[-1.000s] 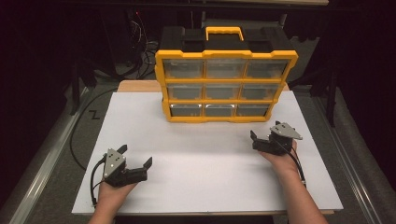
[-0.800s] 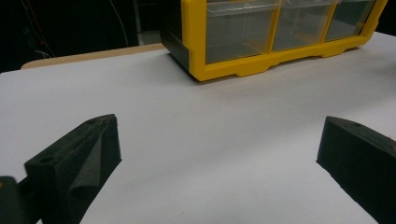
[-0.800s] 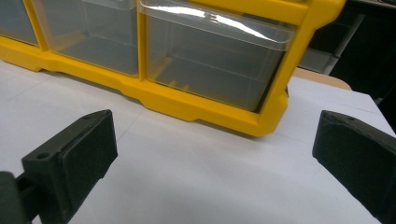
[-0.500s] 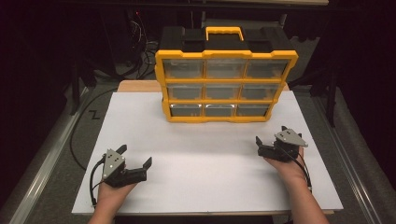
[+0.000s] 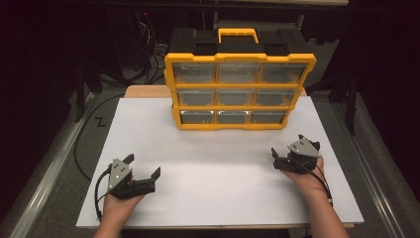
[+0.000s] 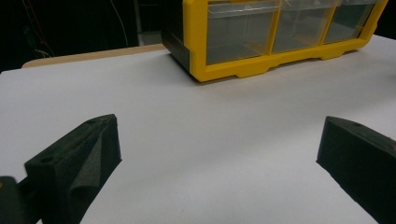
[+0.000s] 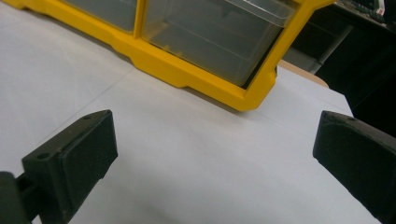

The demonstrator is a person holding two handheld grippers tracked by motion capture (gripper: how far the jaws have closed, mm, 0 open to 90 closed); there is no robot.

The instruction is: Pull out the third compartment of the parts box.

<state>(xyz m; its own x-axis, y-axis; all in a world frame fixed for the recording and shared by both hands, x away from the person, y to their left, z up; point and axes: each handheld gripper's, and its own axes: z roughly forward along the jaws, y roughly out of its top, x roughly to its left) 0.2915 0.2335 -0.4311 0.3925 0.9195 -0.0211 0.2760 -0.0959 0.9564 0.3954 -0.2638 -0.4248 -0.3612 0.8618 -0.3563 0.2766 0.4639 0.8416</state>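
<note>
While both hands rest low on the white table (image 5: 213, 163), the yellow drawer cabinet (image 5: 240, 91) stands upright at the far edge, well apart from them. From above, the left gripper (image 5: 143, 166) sits near the front left corner, the right gripper (image 5: 287, 153) at the right edge. Each gripper's own view shows its jaws spread wide over bare table, holding nothing, with the cabinet's bottom drawers ahead.
</note>
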